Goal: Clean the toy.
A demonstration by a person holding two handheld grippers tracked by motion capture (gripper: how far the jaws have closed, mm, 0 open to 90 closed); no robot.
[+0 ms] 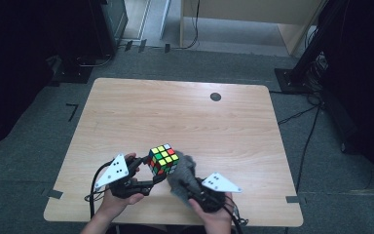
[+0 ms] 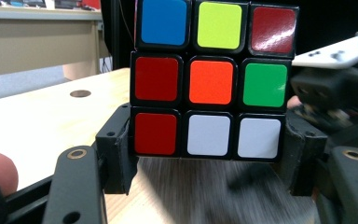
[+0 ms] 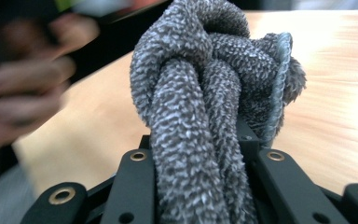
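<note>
— While the left gripper (image 1: 152,171) clamps the scrambled, multicoloured plastic puzzle cube (image 1: 163,159) by its bottom layer just above the pale wooden table (image 1: 126,117), how far along is the wiping?

— I'd judge mid-way: the right gripper (image 1: 187,181) is closed on a bunched grey terry cloth (image 1: 182,171), pressed against the cube's right side. Other faces probably remain.

— Where exactly is the cube?

— Near the table's front edge, between both hands.

— Counts?

— One cube, one cloth, two grippers, one table.
</note>
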